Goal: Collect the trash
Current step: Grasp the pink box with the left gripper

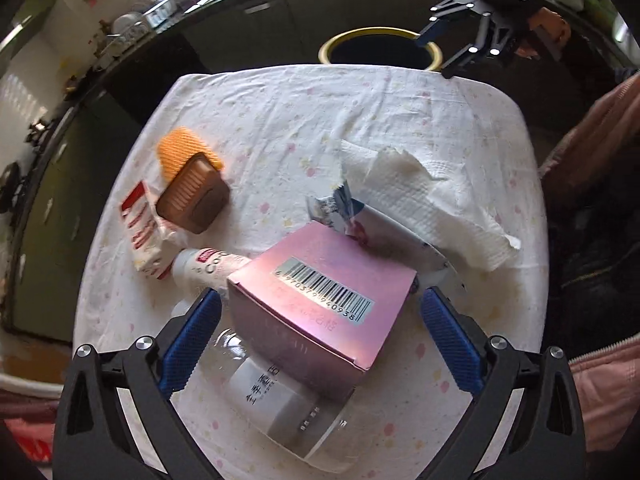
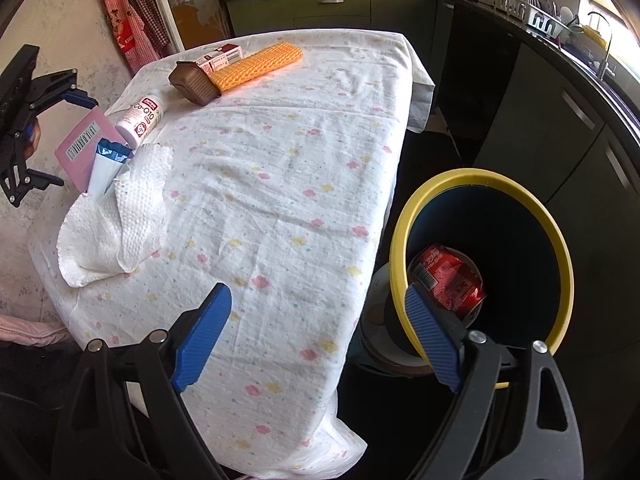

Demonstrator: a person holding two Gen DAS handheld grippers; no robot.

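Observation:
A pink box (image 1: 288, 332) with a barcode lies between the spread fingers of my left gripper (image 1: 320, 296), and neither blue pad presses on it. It rests on a clear plastic bottle (image 1: 280, 396) with a white label. Around it lie a white paper towel (image 1: 432, 196), a blue-white wrapper (image 1: 332, 204) and a white Co-Q10 bottle (image 1: 200, 268). My right gripper (image 2: 318, 293) is open and empty, straddling the table's edge and the yellow-rimmed bin (image 2: 480, 176). A crushed red can (image 2: 448, 280) lies inside the bin.
A brown plastic tray (image 1: 192, 196), an orange wafer pack (image 1: 180, 152) and a red-white carton (image 1: 140, 228) lie at the table's left side. The flowered tablecloth (image 2: 280, 184) covers the table. Dark kitchen cabinets (image 2: 560, 128) stand behind the bin. A pink sleeve (image 1: 600, 380) shows at the right.

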